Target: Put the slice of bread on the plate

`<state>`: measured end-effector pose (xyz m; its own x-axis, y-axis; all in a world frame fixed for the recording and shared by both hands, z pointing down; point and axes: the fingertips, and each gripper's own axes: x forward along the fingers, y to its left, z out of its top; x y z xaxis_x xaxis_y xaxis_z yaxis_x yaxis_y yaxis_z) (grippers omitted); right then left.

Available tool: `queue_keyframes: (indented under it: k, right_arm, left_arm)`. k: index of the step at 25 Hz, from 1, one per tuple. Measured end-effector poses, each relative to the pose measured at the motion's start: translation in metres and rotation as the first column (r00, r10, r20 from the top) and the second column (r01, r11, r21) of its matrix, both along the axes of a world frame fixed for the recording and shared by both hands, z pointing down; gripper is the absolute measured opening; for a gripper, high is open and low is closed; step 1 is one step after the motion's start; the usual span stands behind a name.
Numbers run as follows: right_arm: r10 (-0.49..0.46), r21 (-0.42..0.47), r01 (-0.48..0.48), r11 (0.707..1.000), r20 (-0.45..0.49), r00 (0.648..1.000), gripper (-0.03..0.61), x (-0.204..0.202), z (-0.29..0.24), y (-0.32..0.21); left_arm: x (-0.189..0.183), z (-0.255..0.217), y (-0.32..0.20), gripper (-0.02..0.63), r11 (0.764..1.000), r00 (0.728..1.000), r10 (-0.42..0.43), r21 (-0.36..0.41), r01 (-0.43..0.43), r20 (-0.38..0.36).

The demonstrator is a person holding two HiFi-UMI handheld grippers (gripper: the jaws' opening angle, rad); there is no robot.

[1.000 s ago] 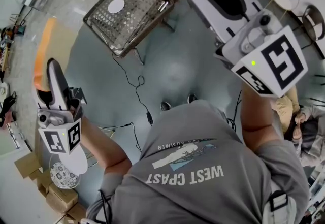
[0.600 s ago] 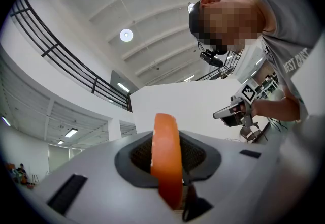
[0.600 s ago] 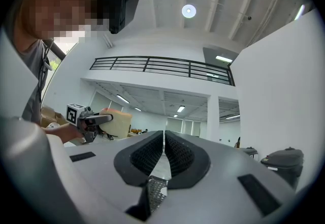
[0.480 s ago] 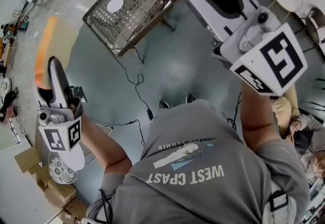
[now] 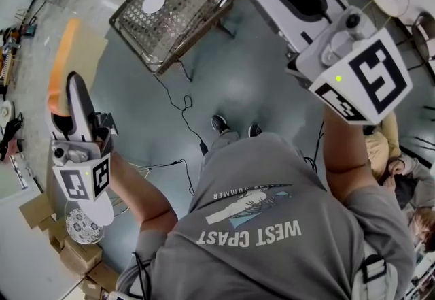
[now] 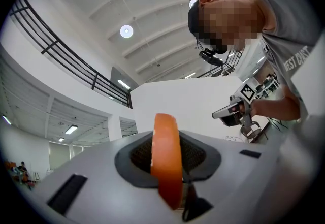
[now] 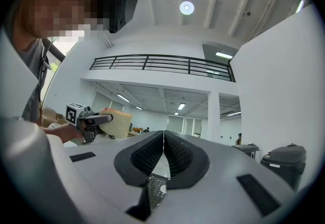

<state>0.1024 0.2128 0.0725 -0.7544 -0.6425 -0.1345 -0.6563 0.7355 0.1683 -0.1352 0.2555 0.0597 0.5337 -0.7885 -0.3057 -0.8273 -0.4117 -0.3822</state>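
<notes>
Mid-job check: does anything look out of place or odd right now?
Nothing is spilled or broken. One oddity: the left claw grips the slice of bread edge-on, up in the air above the floor, with no plate under it. The right claw is shut and empty.

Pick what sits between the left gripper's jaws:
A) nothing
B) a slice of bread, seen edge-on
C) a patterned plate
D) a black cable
B: the left gripper view shows the left gripper closed on a slice of bread, whose orange crust edge faces the camera.
</notes>
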Motion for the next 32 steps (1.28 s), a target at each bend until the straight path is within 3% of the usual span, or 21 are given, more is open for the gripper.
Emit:
queue_keyframes:
  k: [20,32]
  right_arm:
    - [0.104,0.011,-0.104,0.995,-0.055,0.993,0.006,-0.099,-0.008,-0.071]
    - [0.054,-0.010,-0.055,0.998,-0.066,0.996,0.006,-0.093,-0.003,-0.102]
  left_arm:
    - [-0.092,-0.004,-0.099,0.096,0.991,0.990,0.130,0.026,-0.129,-0.057]
    - [-0.086,0.006,-0.123,0.097,0.997,0.994,0.081,0.000,-0.081,-0.072]
